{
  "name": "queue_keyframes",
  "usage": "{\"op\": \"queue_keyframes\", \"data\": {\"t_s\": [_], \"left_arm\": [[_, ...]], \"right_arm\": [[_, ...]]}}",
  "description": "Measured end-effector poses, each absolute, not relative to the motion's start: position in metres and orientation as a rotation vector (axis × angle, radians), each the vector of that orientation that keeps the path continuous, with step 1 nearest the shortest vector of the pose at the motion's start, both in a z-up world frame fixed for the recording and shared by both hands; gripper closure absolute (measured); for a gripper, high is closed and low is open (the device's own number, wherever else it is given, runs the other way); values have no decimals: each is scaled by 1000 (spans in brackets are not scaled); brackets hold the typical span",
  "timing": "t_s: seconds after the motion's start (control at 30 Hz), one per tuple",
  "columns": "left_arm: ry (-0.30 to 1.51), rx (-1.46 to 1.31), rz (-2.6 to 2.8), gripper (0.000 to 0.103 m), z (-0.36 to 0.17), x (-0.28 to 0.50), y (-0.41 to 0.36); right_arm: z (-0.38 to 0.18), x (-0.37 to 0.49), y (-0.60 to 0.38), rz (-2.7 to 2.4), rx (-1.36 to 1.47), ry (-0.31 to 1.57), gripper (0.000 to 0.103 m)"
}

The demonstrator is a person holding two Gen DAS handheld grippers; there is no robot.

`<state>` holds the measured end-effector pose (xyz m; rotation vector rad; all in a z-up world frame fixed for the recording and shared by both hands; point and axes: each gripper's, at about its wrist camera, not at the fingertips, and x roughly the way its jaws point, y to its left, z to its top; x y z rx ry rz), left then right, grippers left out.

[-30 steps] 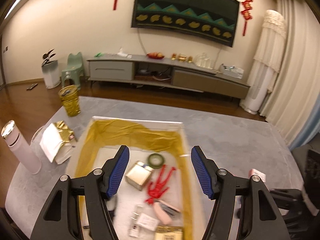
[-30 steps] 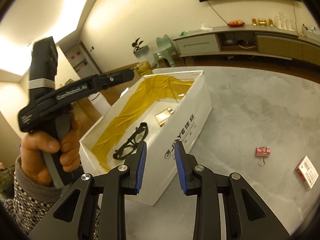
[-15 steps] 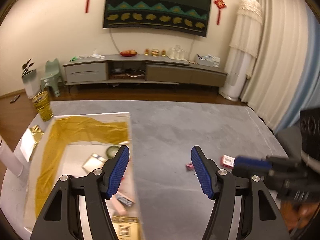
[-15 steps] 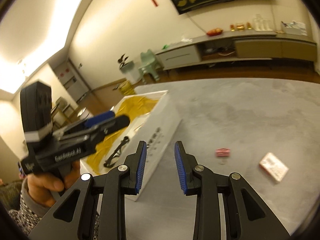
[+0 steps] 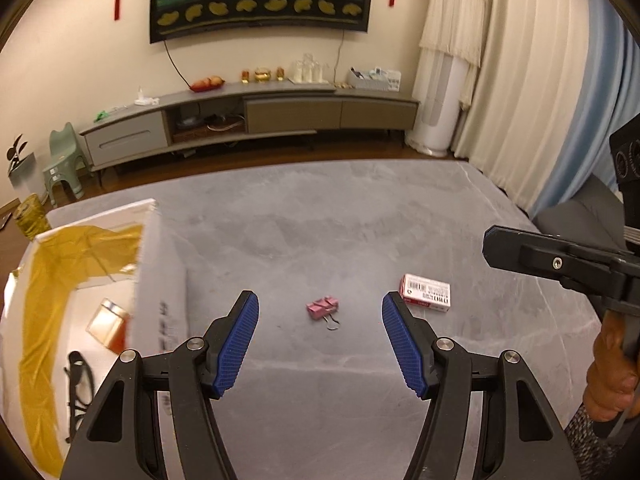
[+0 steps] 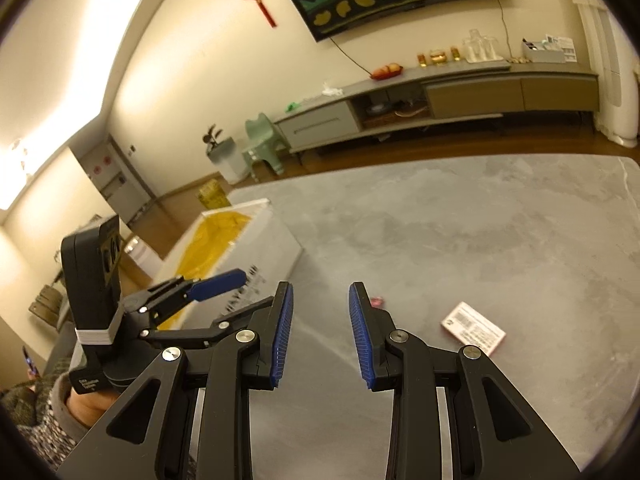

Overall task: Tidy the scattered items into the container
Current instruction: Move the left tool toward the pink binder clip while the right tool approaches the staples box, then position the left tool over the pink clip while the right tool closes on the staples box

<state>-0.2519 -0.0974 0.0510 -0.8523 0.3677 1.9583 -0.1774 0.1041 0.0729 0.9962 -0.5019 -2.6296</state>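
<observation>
Your white box (image 5: 160, 280) – gold-lined – holds black glasses (image 5: 78, 384); pink clip (image 5: 322, 307) lies outside. Left gripper (image 5: 320, 340) wide, right gripper (image 6: 320, 334) narrower, both empty.

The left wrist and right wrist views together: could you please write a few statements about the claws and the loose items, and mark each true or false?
1. The left claw is open and empty. True.
2. The pink binder clip lies inside the white box. False: it lies on the grey table, outside the box.
3. The red and white packet lies flat on the table, apart from the clip. True.
4. The right claw grips the packet. False: it is open and holds nothing.
5. Black glasses lie inside the box. True.
</observation>
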Motion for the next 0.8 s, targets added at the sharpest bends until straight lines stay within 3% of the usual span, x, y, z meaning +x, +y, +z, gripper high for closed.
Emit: {"op": "queue_keyframes", "data": {"t_s": [0.43, 0.63, 0.8], "left_arm": [[380, -1043, 1939, 37, -20, -273, -49], [429, -1072, 1948, 37, -47, -277, -27], [454, -1093, 1965, 37, -66, -282, -15]], "right_arm": [[-6, -210, 160, -2706, 1316, -250, 64], [-26, -222, 151, -2682, 1367, 55, 60], [-41, -229, 152, -2645, 1391, 156, 53]]}}
